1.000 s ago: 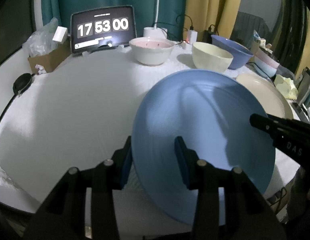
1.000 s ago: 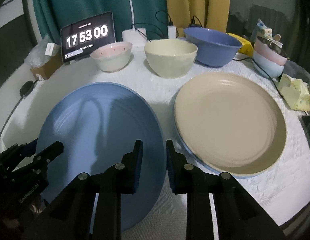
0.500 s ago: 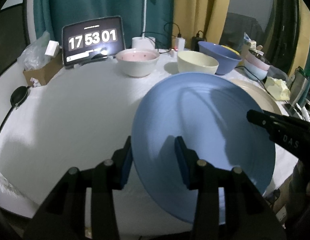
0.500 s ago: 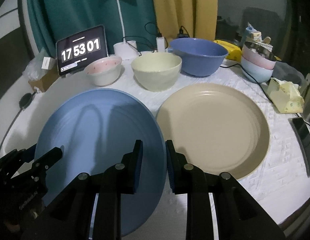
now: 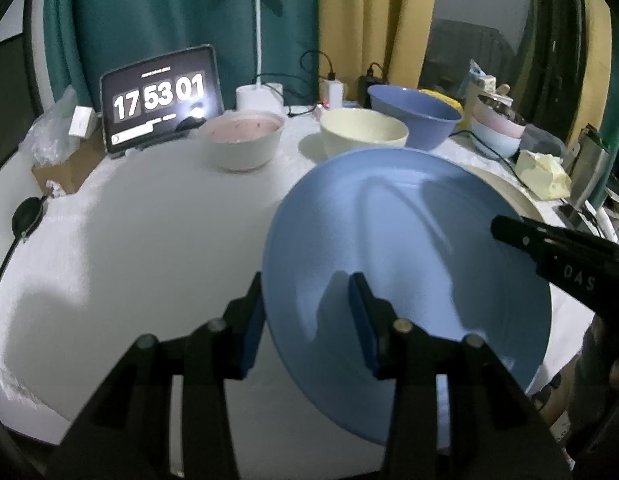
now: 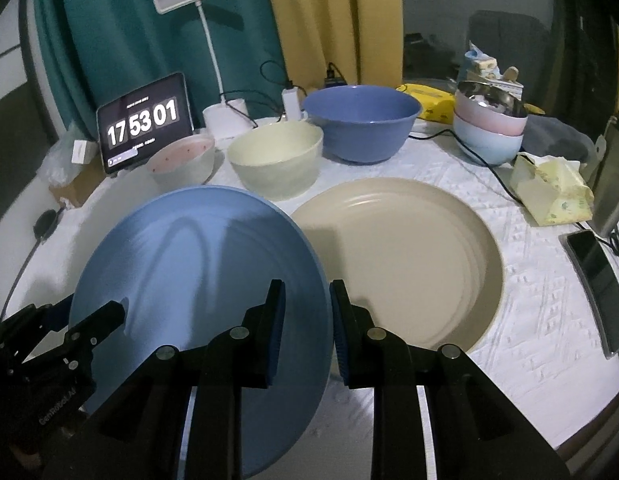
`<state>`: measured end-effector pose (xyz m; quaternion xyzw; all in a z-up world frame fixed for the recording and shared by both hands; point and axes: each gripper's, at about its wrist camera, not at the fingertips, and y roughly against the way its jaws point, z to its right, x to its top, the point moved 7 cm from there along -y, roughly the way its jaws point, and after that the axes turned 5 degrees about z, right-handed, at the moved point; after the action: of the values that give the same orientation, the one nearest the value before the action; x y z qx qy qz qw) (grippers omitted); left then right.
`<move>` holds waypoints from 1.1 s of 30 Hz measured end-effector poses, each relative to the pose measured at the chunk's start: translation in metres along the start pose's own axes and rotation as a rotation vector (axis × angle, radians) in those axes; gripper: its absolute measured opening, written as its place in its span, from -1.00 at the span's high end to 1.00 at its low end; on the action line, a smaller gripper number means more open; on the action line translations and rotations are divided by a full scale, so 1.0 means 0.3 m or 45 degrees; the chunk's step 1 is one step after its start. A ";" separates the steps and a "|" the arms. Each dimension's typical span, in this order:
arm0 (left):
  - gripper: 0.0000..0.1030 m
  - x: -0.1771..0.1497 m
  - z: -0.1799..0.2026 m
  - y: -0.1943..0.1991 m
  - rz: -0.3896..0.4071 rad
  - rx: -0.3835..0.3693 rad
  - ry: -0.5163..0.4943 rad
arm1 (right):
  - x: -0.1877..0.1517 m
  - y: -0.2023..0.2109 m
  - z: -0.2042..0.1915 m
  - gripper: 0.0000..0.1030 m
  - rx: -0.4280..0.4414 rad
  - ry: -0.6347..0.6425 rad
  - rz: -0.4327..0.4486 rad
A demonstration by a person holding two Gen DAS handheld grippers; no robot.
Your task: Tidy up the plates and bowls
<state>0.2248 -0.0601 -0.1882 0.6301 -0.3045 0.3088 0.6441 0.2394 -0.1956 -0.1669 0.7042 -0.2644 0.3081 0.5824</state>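
- The blue plate (image 6: 197, 280) is being carried between two grippers, tilted, filling the lower left of the right wrist view.
- The left gripper (image 5: 307, 320) is clamping the plate's left rim, one finger under and one over it.
- The right gripper (image 6: 307, 332) is clamping the opposite rim, at lower centre of its view.
- The beige plate (image 6: 409, 264) is lying flat on the white table (image 6: 541, 280), just right of the blue plate, on the right gripper's side.
- Judgement: stacking is calling for a rightward carry, then levelling the blue plate over the beige one.
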 end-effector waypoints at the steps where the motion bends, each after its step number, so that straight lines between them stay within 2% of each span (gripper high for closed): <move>1: 0.19 0.004 0.008 -0.001 -0.001 0.001 -0.003 | 0.003 -0.001 0.007 0.52 0.003 -0.005 0.001; 33: 0.19 0.115 0.265 -0.108 -0.016 -0.043 -0.132 | 0.084 -0.015 0.280 0.52 -0.039 -0.110 0.035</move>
<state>0.2714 -0.1397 -0.1799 0.6361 -0.3387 0.2666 0.6400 0.2701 -0.2776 -0.1622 0.7042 -0.3036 0.2813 0.5769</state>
